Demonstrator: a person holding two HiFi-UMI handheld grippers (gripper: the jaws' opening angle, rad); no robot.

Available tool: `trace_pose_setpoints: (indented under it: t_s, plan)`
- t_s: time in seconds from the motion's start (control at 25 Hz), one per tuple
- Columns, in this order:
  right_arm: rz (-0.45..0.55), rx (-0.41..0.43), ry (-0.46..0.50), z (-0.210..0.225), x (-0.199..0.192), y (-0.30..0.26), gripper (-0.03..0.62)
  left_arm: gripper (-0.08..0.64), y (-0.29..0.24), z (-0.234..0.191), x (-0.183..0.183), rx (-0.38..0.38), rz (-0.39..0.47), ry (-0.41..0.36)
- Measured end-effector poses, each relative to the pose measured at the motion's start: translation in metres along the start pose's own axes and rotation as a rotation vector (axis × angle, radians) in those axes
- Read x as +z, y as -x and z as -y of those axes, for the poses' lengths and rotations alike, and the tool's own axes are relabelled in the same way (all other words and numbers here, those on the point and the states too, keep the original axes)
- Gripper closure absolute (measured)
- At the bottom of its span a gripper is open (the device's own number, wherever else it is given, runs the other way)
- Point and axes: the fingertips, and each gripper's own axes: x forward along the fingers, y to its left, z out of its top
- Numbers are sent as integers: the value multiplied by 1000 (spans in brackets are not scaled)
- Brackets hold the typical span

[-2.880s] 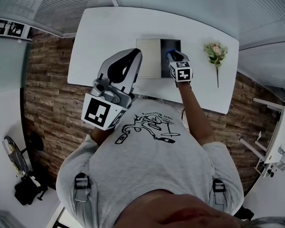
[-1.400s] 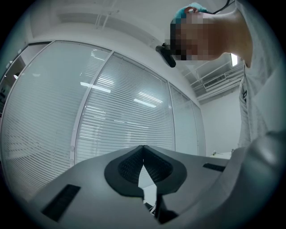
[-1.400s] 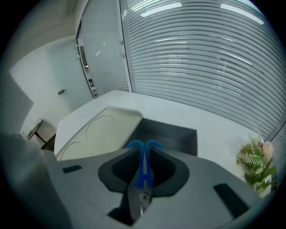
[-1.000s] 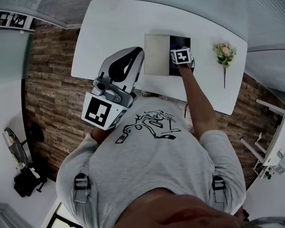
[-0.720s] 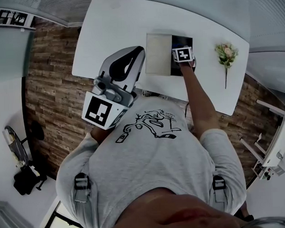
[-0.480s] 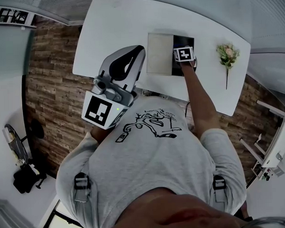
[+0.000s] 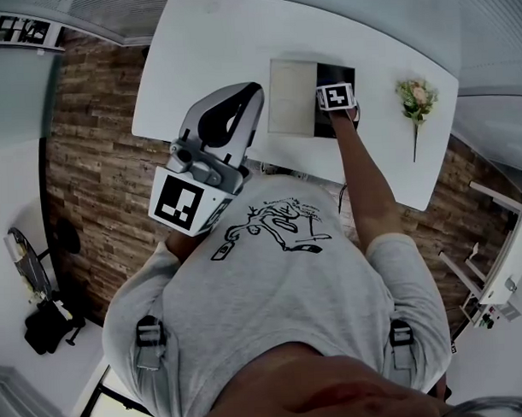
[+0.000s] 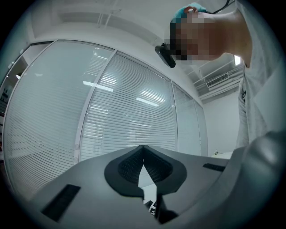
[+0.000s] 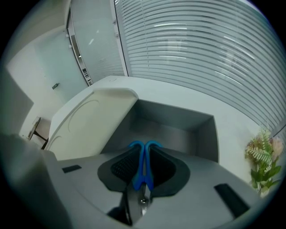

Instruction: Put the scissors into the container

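Jaws of the right gripper (image 9: 144,146) are closed on the scissors (image 9: 143,172), a pair with blue plastic handles and metal blades. Both pads touch the handles, although the jaws have just been opening a little. The handle loops point away from the camera and the blades point back toward the gripper body. The scissors hang above the open inside of the grey rectangular container (image 9: 178,118) and do not touch its floor. At the left of the container lies its cream flat lid (image 9: 89,120). The container stands on a white table (image 7: 204,51), and a small artificial flower sprig (image 7: 415,95) lies to its right, apart from it. The left gripper (image 8: 143,147) is held well away from the container, level, with its jaw tips together and nothing between them.
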Motion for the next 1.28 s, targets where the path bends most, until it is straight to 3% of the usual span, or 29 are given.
trace_pose_setpoints:
  t_s: [0.2, 0.32, 0.48, 0.64, 0.96, 1.28]
  plan:
    - [-21, 5, 4, -1, 0, 1, 485, 540, 1, 1, 2, 2, 5, 1]
    - [-42, 56, -20, -14, -4, 3, 479, 540, 2, 1, 4, -1, 9, 0]
    - [-11, 8, 1, -4, -1, 8, 480, 540, 4, 4, 2, -2, 8, 1]
    - [22, 17, -6, -5, 5, 17, 483, 540, 2, 9, 3, -13, 11, -1]
    - [144, 23, -2, -3, 22, 59, 500, 540, -5, 17, 0, -35, 14, 14]
    - [360, 21, 38, -1, 51, 138, 529, 540, -9, 27, -4, -54, 16, 10]
